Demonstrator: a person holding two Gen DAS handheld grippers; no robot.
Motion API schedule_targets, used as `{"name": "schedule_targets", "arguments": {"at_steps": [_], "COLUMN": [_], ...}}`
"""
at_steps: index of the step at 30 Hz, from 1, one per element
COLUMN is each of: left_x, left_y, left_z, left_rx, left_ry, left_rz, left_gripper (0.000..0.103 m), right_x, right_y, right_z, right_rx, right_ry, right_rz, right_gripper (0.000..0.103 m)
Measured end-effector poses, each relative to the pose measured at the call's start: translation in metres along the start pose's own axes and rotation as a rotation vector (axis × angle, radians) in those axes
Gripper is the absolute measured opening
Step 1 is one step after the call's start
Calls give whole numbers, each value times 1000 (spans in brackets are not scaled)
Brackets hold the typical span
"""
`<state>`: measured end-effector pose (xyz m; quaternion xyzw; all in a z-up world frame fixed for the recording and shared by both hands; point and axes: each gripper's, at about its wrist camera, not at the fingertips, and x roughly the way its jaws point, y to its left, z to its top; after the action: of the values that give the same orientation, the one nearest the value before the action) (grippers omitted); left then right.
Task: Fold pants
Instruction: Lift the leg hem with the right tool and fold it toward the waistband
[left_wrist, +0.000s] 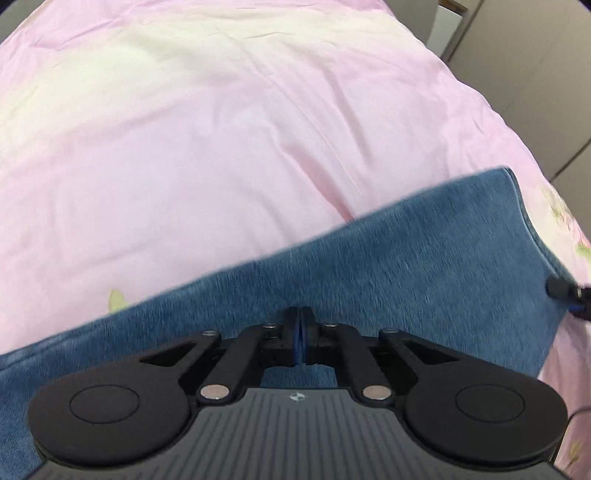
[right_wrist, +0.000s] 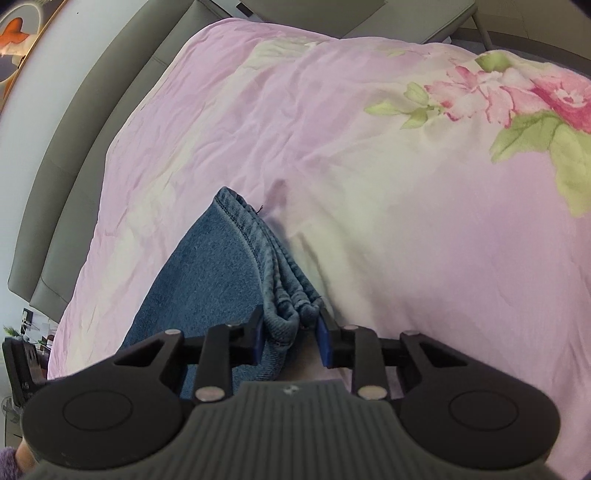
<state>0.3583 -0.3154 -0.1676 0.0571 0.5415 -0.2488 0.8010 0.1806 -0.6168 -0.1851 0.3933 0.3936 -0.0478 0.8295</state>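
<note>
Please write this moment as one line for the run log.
task: fold pants | left hand-held gripper: shut, over jeans | right hand-held gripper: around bunched jeans edge | surface: pink quilt

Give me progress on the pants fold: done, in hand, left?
Done: the jeans lie doubled on the pink quilt, several hem layers stacked at one end. In hand: the right gripper has that bunched hem between its pads; the left gripper is shut above the denim, and whether it pinches cloth is unclear. Left: the jeans remain a long strip, so likely another fold across.
</note>
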Motion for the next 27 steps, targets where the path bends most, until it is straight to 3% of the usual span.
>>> {"name": "schedule_targets", "arguments": {"at_steps": [4,8,13,16,20,27], "left_x": [8,-10,-53,-67,-60,-43], "left_y": [4,-2,-20,-29,-34,-27], "left_z": [7,-4,-40,-68,-101,-122], "left_rx": [-43,-42,-3,-11,-41,-169], "left_ry": [3,-15,-14,25,68,26], "left_rz": [6,4,-49,-87,-106,-136], "left_gripper": [7,6,8,8,7,7], "right_x": [4,3,-9,-20,-34,-52], "right_y": [3,7,13,23,38,84], "right_z": [2,2,2,2,5,3], "right_rx": [-9,-19,-19,-36,-58,-139], "right_ry": [-3,-3,-28,-50,-70,-94], "right_rz": [-6,-29,2,17,35,83], "right_gripper": [24,23,22,22,22,21]}}
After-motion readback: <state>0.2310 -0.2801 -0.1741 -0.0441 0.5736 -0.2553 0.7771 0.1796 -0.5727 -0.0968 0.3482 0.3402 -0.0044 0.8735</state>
